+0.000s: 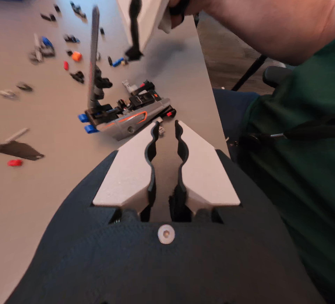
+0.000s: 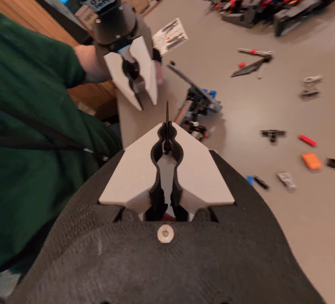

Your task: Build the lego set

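The partly built lego model (image 1: 126, 115) lies on the grey table (image 1: 54, 195). It has a grey body with an orange line, blue pins at one end and a long grey beam (image 1: 94, 41) standing up. My left gripper (image 1: 167, 125) is open and empty, its tips just short of the model's near side. It also shows in the right wrist view (image 2: 147, 105). My right gripper (image 2: 167, 124) is shut on a thin black piece (image 2: 167, 112) seen edge-on, above the table edge beside the model (image 2: 195, 108). In the left wrist view the right gripper (image 1: 135, 48) hangs beyond the model.
Loose pieces lie scattered: an orange one (image 2: 311, 163), red ones (image 2: 307, 140), a black pointed panel (image 1: 20, 150). An instruction sheet (image 2: 170, 36) lies behind the left gripper. Trays of mixed parts (image 2: 272, 1) stand at the back. The table edge and the person's green shirt (image 1: 299, 150) are close by. Spacing between my two grippers at the tips: around 8 cm. From either gripper's tips it is about 15 cm to the black pointed panel (image 1: 20, 150). The right camera catches it too, in the right wrist view (image 2: 247, 70).
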Motion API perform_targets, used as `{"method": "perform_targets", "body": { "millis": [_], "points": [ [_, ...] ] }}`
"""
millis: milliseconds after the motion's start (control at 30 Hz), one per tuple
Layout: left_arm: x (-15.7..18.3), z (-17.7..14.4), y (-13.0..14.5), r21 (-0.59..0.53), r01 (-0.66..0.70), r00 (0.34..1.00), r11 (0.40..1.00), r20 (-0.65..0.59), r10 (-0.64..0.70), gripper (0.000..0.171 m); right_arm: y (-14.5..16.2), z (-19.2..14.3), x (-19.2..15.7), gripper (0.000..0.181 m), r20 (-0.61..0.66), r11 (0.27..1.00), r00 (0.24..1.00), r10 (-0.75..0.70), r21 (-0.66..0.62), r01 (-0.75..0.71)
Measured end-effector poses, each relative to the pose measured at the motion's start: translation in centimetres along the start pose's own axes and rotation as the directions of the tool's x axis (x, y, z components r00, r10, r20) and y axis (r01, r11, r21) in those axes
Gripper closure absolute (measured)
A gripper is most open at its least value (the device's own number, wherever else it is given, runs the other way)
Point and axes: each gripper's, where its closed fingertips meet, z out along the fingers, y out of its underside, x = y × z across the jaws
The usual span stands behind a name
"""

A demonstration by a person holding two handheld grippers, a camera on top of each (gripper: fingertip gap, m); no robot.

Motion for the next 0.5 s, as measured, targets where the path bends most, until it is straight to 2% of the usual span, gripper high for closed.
{"method": "perform_targets", "body": {
  "millis": [100, 167, 233, 333, 400, 500],
  "points": [
    [-0.6, -1.5, -2.5, 0.068, -0.161, 0.982, 0.985, 0.109, 0.153, 0.154, -0.4, 1.0, -2.6, 0.181, 0.146, 0.999, 0.989, 0.024, 0.025, -0.028],
    [-0.6, -2.0, -4.2, 0.065, -0.341, 0.927, 0.938, 0.191, 0.324, 0.148, -0.6, 2.0, -3.9, 0.181, 0.212, 0.999, 0.976, 0.039, 0.015, -0.043],
    [0.0, -2.3, -5.3, 0.015, -0.533, 0.822, 0.846, 0.248, 0.513, 0.141, -1.2, 2.7, -4.7, 0.181, 0.278, 0.997, 0.959, 0.061, 0.026, -0.071],
    [0.5, -2.0, -5.7, -0.13, -0.742, 0.609, 0.658, 0.282, 0.741, 0.138, -1.5, 3.0, -5.4, 0.181, 0.358, 0.994, 0.929, 0.094, 0.02, -0.108],
    [1.0, -1.6, -5.3, -0.197, -0.822, 0.482, 0.535, 0.261, 0.837, 0.149, -1.6, 3.0, -5.4, 0.181, 0.374, 0.992, 0.921, 0.105, 0.024, -0.123],
    [1.0, -1.4, -5.3, -0.258, -0.859, 0.372, 0.443, 0.281, 0.885, 0.159, -1.4, 3.1, -5.6, 0.181, 0.411, 0.988, 0.902, 0.133, 0.019, -0.154]
  ]
}}
